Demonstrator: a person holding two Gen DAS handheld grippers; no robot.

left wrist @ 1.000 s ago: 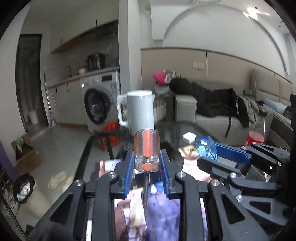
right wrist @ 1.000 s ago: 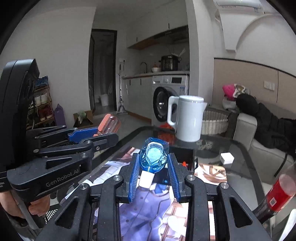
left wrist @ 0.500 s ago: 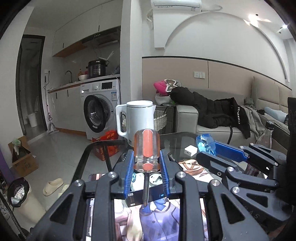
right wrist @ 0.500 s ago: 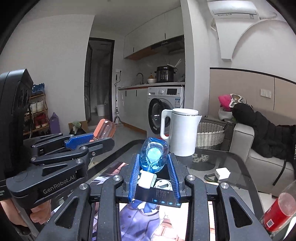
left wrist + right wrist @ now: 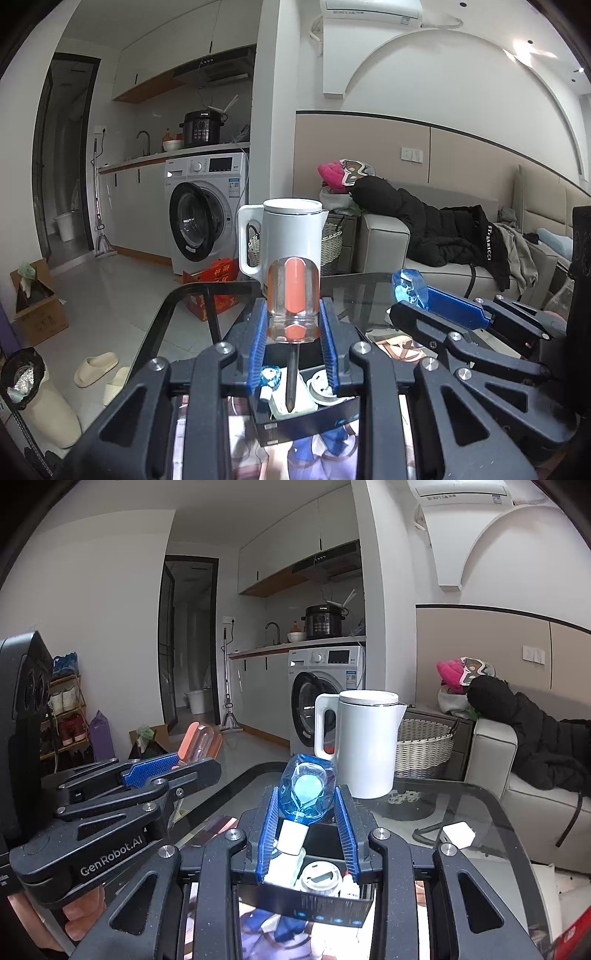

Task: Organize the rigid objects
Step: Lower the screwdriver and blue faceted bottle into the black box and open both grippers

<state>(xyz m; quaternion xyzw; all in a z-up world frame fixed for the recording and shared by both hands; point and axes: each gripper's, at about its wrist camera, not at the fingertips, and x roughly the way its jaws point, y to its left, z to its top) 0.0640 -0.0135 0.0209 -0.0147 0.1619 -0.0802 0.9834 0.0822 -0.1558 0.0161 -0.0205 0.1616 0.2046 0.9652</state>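
"GenRobot.AI" on left tool [image 5: 192, 753]

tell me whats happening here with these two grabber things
A person holds a gripper in each hand above a glass table. The left gripper is shut on a screwdriver with a clear and orange handle, tip pointing down. The right gripper is shut on a small blue bottle. Both hang over an open black box that already holds a few small items, so they look about to be dropped in.
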